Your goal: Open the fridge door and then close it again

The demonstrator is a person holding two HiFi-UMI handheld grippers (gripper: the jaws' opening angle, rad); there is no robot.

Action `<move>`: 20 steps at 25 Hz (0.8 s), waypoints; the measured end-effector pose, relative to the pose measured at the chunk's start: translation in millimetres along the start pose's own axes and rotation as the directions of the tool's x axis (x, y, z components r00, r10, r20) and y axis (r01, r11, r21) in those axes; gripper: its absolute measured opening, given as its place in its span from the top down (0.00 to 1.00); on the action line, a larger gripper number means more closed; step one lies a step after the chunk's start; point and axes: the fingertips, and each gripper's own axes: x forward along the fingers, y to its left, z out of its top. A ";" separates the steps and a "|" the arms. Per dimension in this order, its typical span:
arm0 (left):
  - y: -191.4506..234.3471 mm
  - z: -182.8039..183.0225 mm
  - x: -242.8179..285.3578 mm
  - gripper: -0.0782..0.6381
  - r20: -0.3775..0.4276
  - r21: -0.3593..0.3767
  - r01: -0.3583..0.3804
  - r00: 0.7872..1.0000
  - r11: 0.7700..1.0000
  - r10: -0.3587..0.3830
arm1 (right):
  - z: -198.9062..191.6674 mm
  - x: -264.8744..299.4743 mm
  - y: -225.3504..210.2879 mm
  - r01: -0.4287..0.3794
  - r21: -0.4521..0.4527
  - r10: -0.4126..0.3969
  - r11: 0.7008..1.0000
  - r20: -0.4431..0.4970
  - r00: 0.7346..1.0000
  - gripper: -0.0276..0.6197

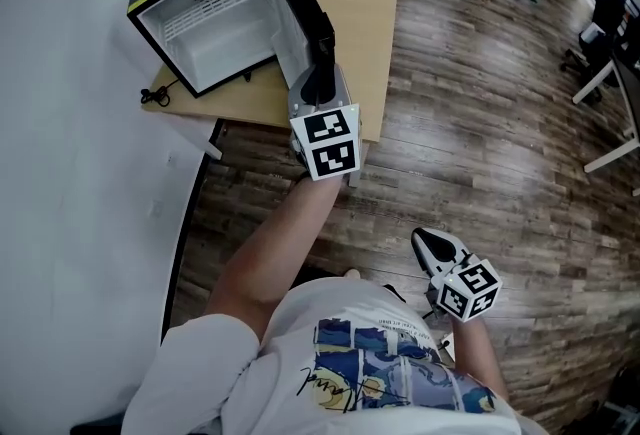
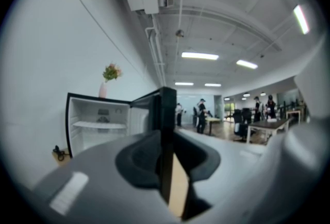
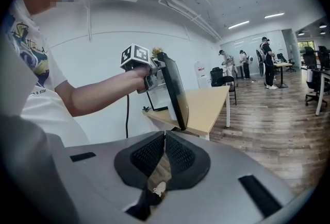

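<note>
A person's left gripper clamps the free edge of the open door of a black mini fridge on a wooden table, likely to swing it; the right gripper, jaws together on nothing, hangs unused alongside.

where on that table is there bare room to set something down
The table is bare right of the open fridge door, out to its edge. Inside the fridge is bare too. Crowded: the front strip under the door, where the left gripper clamps it, and the cable at the left corner.
</note>
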 end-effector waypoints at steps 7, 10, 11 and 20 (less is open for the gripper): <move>20.4 0.4 -13.1 0.77 -0.009 0.009 -0.002 1.000 1.000 0.002 | 2.4 9.9 4.4 -0.026 -0.013 0.026 1.000 -0.021 0.999 0.93; 30.9 0.3 -18.1 0.76 -0.006 0.013 -0.009 1.000 1.000 0.009 | 6.7 15.5 5.4 -0.037 -0.019 0.037 0.999 -0.024 0.999 0.93; 34.5 0.0 -19.9 0.76 -0.006 0.014 -0.011 1.000 1.000 0.011 | 8.0 17.4 5.8 -0.041 -0.022 0.040 0.999 -0.026 0.999 0.93; 71.4 -1.2 -34.2 0.76 0.005 0.030 -0.019 1.000 0.999 0.019 | 15.8 39.1 11.1 -0.069 -0.040 0.067 0.997 -0.049 0.996 0.93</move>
